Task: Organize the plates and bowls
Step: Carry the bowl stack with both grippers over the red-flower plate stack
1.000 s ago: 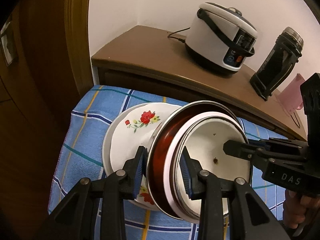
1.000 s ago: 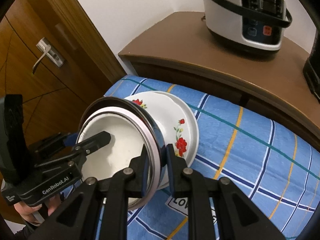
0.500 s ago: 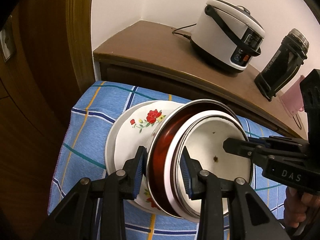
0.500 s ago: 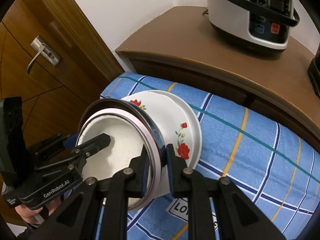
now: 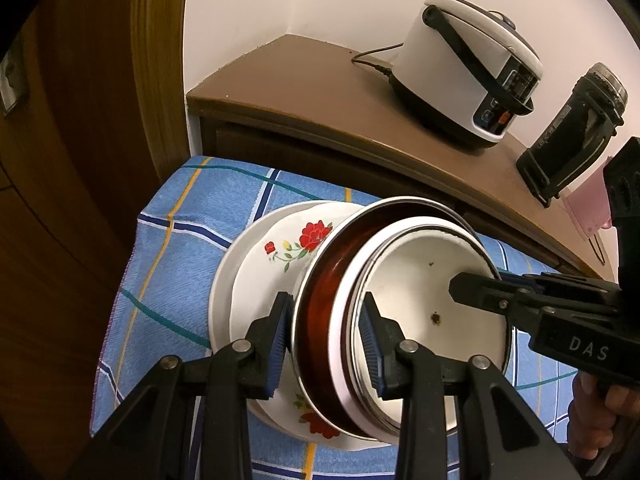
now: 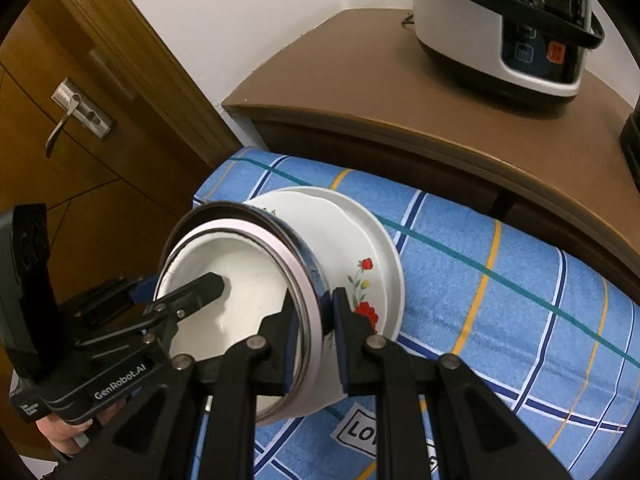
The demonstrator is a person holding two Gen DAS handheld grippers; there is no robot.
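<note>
Gripping the nested bowls (image 5: 400, 312) at opposite rims, both hand-held grippers hold them above the floral plates (image 5: 260, 276); setting down remains.

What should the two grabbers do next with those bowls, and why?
Probably lower them gently and level. The left gripper and right gripper both pinch the rim of the nested bowls, which hang tilted right above the flowered plate on the plate stack. Setting them down there would finish the pile.
</note>
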